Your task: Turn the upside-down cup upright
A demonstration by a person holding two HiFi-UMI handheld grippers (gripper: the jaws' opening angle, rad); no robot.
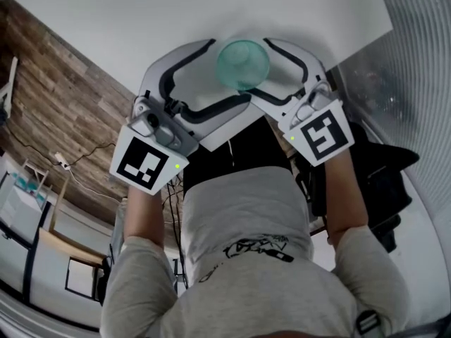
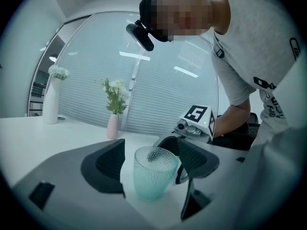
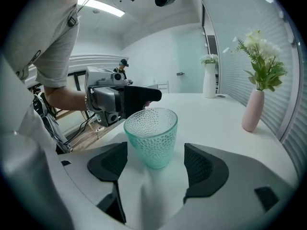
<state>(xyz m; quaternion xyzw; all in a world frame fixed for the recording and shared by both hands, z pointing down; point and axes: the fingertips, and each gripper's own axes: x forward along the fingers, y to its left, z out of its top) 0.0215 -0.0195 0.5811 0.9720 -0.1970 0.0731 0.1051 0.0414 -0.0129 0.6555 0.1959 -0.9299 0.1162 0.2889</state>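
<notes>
Cup (image 3: 151, 135) stands upright on the white table (image 1: 141, 20), mouth up, near the table's front edge & right in front of the person. It's see-through teal glass w/ a dimpled wall.

Left gripper (image 2: 151, 163): jaws wide apart, gripping nothing. The cup sits btwn its two dark pads (image 2: 108, 164). There's a clear gap at the pad on that view's left. The other pad is just beside the cup wall, not pressing it as far as shows.

Right gripper (image 3: 157, 163): also wide open, no grip on anything. The cup is btwn its pads (image 3: 204, 164) w/ bare table showing on both sides, so no contact.

Head view: the 2 grippers come in from opposite sides, left one from the left, right one from the right. Their curved white fingers ring the cup, tips close to each other around it. Each carries a marker cube (image 2: 199, 116) at the back, by the person's hands. The person, in a grey T-shirt (image 1: 239, 224), leans over the table.

Further back on the table, well apart from the cup: a pink vase (image 3: 253, 110) w/ green stems & white flowers, plus a tall white vase (image 3: 209, 80) w/ flowers. Ribbed blinds (image 2: 158, 99) run behind them. Wood floor (image 1: 49, 83) shows beside the table.
</notes>
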